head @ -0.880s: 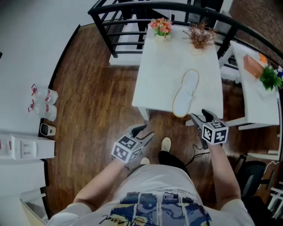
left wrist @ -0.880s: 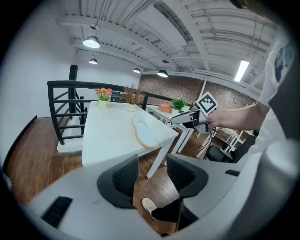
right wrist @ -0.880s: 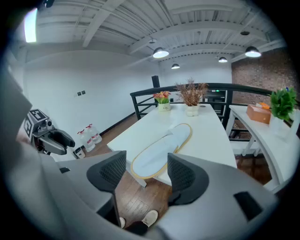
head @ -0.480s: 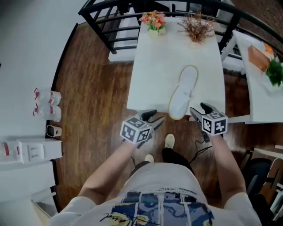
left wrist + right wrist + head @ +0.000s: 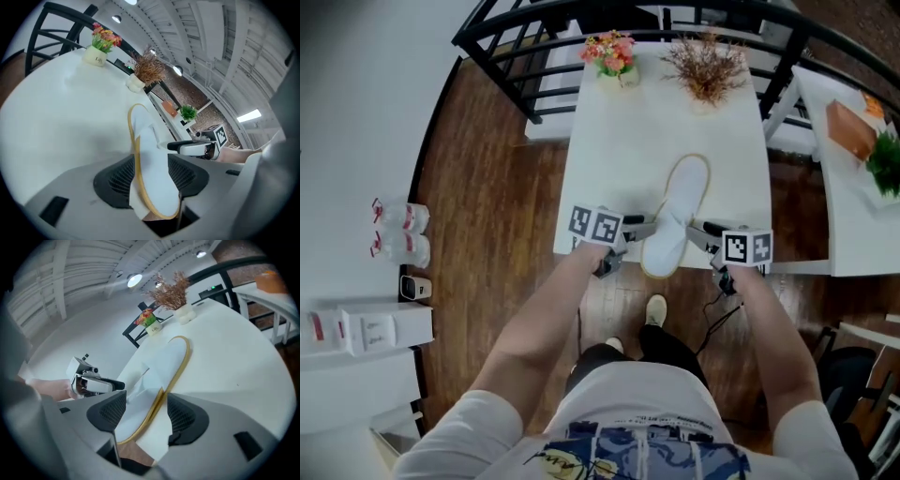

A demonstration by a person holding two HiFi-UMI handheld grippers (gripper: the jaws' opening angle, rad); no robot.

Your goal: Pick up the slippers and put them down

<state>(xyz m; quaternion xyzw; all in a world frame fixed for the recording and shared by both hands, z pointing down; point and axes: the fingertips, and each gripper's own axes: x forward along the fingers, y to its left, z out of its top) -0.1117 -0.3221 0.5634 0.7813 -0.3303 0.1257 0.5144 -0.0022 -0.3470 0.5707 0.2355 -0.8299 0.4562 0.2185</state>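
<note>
A single white slipper (image 5: 677, 208) with a yellow rim lies on the white table (image 5: 609, 159), its heel hanging over the near edge. My left gripper (image 5: 630, 242) stands open at the heel's left side. In the left gripper view the heel (image 5: 151, 164) sits between the jaws of the left gripper (image 5: 152, 180), with gaps to both pads. My right gripper (image 5: 706, 246) stands open at the heel's right side. The slipper's rim (image 5: 161, 392) lies between the jaws of the right gripper (image 5: 147, 416), untouched. Each gripper shows in the other's view: the right gripper (image 5: 190, 148), the left gripper (image 5: 98, 384).
A flower pot (image 5: 612, 58) and a dried plant (image 5: 705, 67) stand at the table's far edge, before a black railing (image 5: 511, 42). A second table with a green plant (image 5: 886, 164) and an orange box (image 5: 848, 127) stands to the right. Bottles (image 5: 398, 230) stand at the left. The person's foot (image 5: 653, 309) is below the table edge.
Both grippers have moved up from in front of the table to either side of the slipper's heel. The slipper has not moved on the table.
</note>
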